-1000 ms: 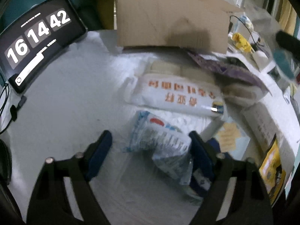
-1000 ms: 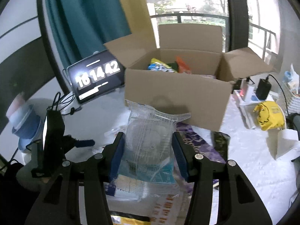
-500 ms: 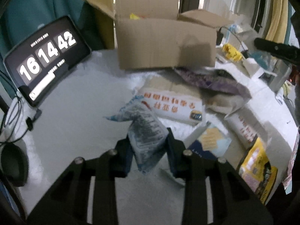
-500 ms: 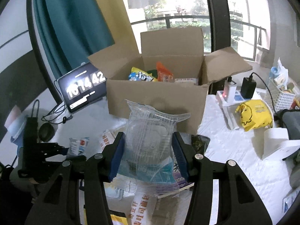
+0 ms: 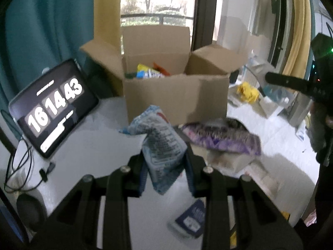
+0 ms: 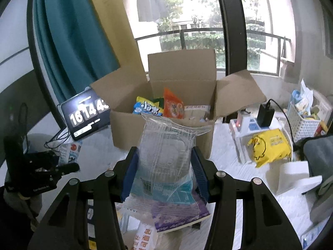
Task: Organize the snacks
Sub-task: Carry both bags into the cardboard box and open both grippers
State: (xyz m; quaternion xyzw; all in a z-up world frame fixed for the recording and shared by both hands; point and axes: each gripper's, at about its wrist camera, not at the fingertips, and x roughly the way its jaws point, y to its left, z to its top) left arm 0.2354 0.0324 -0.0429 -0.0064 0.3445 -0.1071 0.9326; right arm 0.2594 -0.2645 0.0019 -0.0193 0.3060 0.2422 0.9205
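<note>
My left gripper (image 5: 165,166) is shut on a crumpled white-and-blue snack packet (image 5: 160,143), held above the white table in front of the open cardboard box (image 5: 177,98). Seen from the right wrist, that left gripper (image 6: 64,162) sits at the far left with the packet (image 6: 69,150) in it. My right gripper (image 6: 164,166) is shut on a clear plastic snack bag (image 6: 166,158) with a teal bottom, lifted just before the box (image 6: 162,131). Yellow, blue and orange packets (image 6: 158,106) lie inside the box.
A purple packet (image 5: 222,137), a white one with orange print (image 6: 145,235) and a dark blue one (image 5: 193,218) lie on the table. A tablet clock (image 5: 52,106) leans at the left with cables. A yellow bag (image 6: 270,143), white basket (image 6: 303,125) and charger (image 6: 265,112) stand at the right.
My left gripper closed on the white-and-blue packet and lifted it off the table toward the box. My right gripper rose with the clear bag, nearer the box.
</note>
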